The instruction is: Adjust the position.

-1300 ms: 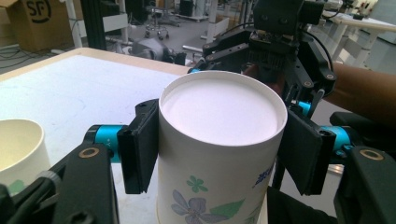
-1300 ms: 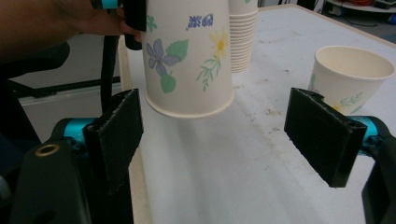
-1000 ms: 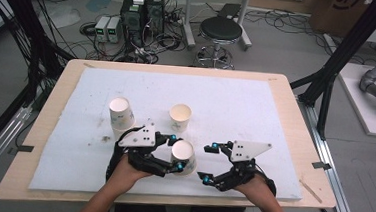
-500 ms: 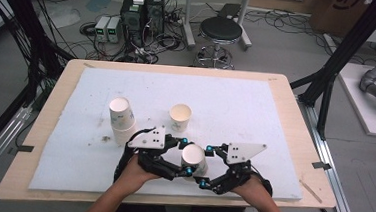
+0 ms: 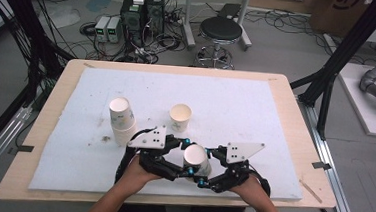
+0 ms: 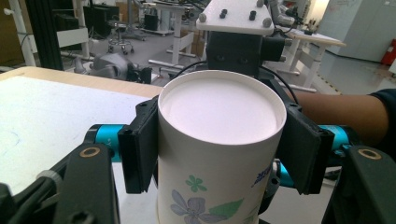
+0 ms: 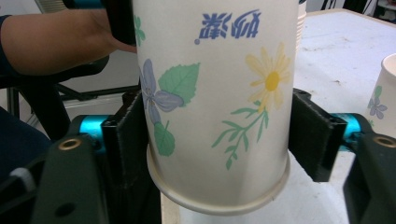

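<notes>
Item: paper cup [image 5: 195, 159], white with a flower print, held upside down between the two grippers above the near edge of the worktop [image 5: 275, 117]; its flat base faced up and its rolled rim hung lowest.

Left gripper [image 5: 188, 157]: fingers [image 6: 138, 149] clenched on the cup's upper wall, one pad on each side, just under the base; grasp unchanged from half a second before, when this gripper alone carried the cup.

Right gripper [image 5: 204, 168]: fingers [image 7: 124, 140] set either side of the cup near the rim, the left pad against the wall, the right pad [image 7: 312, 140] just beside it with a sliver of gap; whether they had clamped could not be told; a second earlier this gripper stood well apart from the cup, half a second earlier just beside it.

Cup position: shifted rightward over the second, from left of centre to between both sets of fingers.

Stacked cups [image 5: 121, 119]: base up, beyond and left of the left fingers; unmoved.

Single cup [image 5: 180, 116]: mouth up, beyond the fingers, near; unmoved.
</notes>
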Available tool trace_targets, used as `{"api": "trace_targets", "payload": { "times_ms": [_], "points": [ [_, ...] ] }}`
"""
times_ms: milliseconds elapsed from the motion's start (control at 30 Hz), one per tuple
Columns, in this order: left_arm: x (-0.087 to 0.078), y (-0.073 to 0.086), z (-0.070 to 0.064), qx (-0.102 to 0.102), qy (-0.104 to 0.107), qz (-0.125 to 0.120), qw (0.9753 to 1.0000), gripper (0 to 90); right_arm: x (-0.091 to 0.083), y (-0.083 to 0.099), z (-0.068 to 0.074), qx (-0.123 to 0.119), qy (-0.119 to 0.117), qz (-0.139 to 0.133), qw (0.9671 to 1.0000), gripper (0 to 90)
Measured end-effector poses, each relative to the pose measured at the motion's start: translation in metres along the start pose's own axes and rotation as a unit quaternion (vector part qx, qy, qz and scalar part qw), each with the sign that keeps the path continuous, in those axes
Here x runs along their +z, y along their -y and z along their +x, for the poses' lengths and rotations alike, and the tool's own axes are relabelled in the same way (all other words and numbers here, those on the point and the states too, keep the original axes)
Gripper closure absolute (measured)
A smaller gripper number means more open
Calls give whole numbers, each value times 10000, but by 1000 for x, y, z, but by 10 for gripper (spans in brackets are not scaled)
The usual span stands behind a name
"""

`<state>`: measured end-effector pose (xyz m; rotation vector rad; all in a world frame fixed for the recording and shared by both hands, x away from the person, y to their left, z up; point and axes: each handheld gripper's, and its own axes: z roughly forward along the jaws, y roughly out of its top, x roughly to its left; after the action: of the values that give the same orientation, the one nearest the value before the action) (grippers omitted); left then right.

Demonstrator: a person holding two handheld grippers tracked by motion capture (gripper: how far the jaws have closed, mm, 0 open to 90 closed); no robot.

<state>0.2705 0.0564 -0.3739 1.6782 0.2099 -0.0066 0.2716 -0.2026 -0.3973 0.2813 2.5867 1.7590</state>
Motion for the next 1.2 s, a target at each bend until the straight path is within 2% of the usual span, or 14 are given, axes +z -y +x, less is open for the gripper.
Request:
{"api": "trace_targets", "payload": {
  "times_ms": [167, 233, 400, 567, 867, 1000, 1200],
  "points": [
    [1, 1, 0, 12, -63, 10, 10000, 354, 0, 0, 0, -32, 14, 55, 10000, 327],
    [0, 1, -1, 75, -129, 36, 9999, 341, 0, 0, 0, -39, 37, 73, 10000, 327],
    [-1, 1, -1, 0, -300, 117, 9995, 156, -1, 0, -1, -35, 46, 151, 9999, 327],
    [-6, 0, 0, -57, -213, 291, 9993, 156, -4, -1, -3, -48, 91, 279, 9996, 330],
    [-12, -6, 2, 55, -228, 671, 9975, 156, -9, -6, -7, -39, 96, 357, 9993, 335],
    [-15, -9, 3, 80, -210, 863, 9960, 156, -11, -10, -8, -63, 96, 536, 9985, 341],
    [-15, -14, 4, 123, -149, 1127, 9934, 156, -10, -19, -10, -191, 126, 915, 9955, 342]
  ]
}}
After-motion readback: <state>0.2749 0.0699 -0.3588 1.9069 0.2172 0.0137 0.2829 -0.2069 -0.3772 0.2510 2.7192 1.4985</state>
